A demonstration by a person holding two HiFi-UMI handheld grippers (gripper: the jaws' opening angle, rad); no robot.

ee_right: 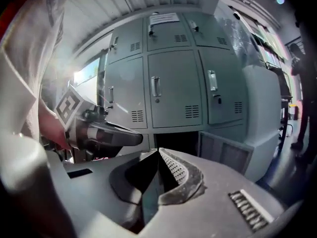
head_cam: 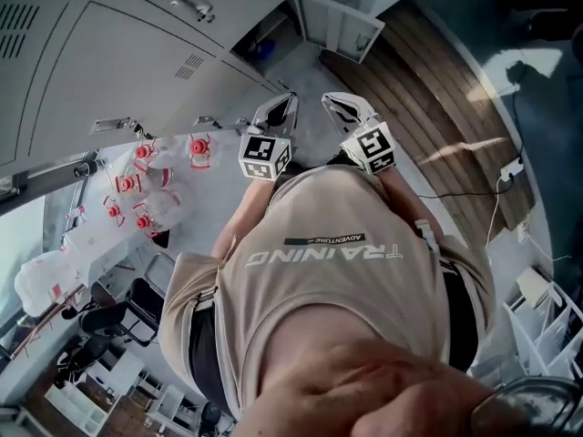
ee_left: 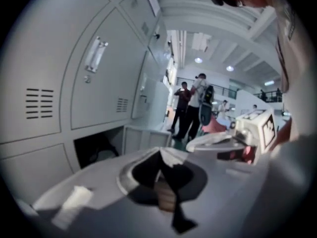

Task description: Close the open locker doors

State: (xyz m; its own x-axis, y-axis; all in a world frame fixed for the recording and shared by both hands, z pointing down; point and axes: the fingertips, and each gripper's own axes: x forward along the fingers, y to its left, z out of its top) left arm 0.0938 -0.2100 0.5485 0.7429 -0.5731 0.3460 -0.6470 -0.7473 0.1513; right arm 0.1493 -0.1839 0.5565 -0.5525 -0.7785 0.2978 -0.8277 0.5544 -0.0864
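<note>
Locker door [head_cam: 339,24] is seen swung out from the bottom row of the grey lockers [head_cam: 137,53], with a dark open compartment [ee_right: 176,144] exposed beside it; the doors above it are seen shut. Both tools are held out ahead of the torso, side by side and well apart from the door, which is judged to be an approach with no contact made. The left claw [head_cam: 284,107] is pressed together on nothing, and the right claw [head_cam: 344,109] is likewise closed and empty. Closed tips are judged better suited to pushing a panel than to gripping it. The inside of the compartment is too dark to be made out, and the door's hinge and latch are too small to be read. In the head view much of the floor is covered by the person's torso. A desk [head_cam: 86,239] with red-capped bottles [head_cam: 146,180] is cut off at the left.
</note>
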